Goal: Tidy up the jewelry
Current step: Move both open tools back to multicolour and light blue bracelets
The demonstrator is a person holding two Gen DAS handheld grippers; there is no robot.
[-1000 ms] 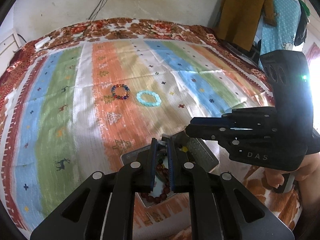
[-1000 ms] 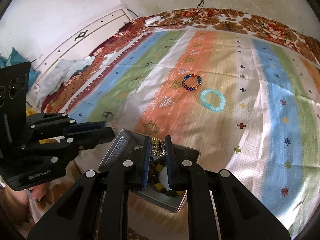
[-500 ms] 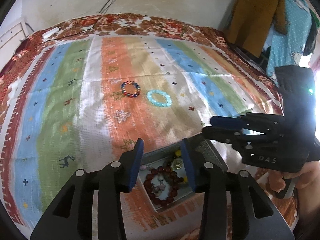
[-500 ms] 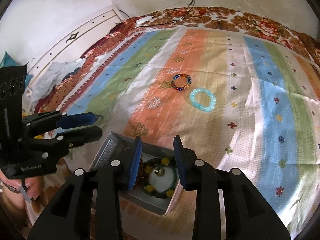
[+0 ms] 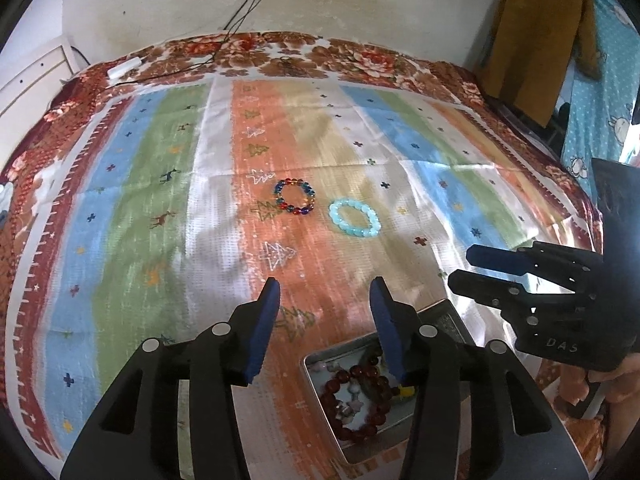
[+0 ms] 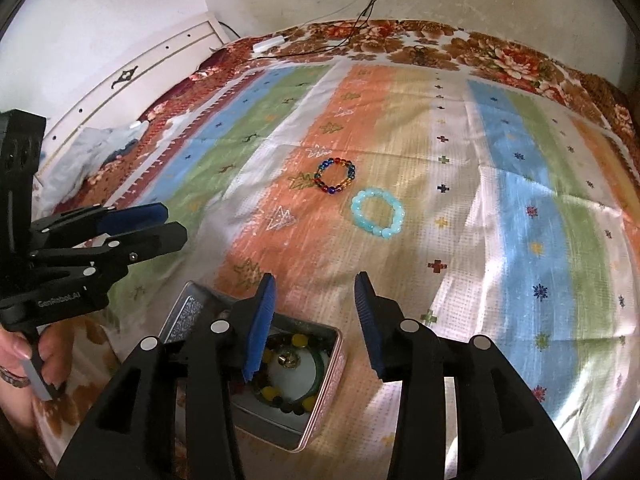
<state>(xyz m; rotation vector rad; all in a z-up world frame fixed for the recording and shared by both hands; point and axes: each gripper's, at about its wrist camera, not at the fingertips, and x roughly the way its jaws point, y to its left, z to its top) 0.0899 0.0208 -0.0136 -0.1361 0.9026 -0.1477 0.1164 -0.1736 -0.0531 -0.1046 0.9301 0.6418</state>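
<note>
A multicoloured bead bracelet (image 5: 298, 212) (image 6: 332, 191) and a light-blue bead bracelet (image 5: 354, 234) (image 6: 382, 234) lie side by side mid-bedspread. An open metal tin (image 5: 316, 364) (image 6: 332, 368) sits at the near edge. It holds a dark red bead bracelet (image 5: 332, 404), a yellow-and-dark bead bracelet (image 6: 272, 392) and a green bangle (image 6: 320, 364). My left gripper (image 5: 325, 286) (image 6: 172, 224) hovers just left of the tin, its jaws opening with nothing between them. My right gripper (image 6: 315, 280) (image 5: 464, 267) hangs over the tin's far edge, also opening and empty.
The tin's lid (image 6: 188, 312) lies against its left side. A striped bedspread (image 5: 140, 240) covers the bed. A white headboard (image 6: 132, 76) stands to the left, cables and a white adapter (image 6: 270, 44) lie at the far wall, and clothes (image 5: 536, 40) hang at the right.
Both grippers were shut over the tin a second ago; their jaws have since spread apart. The left one has drifted left, so the tin now lies under its right finger.
</note>
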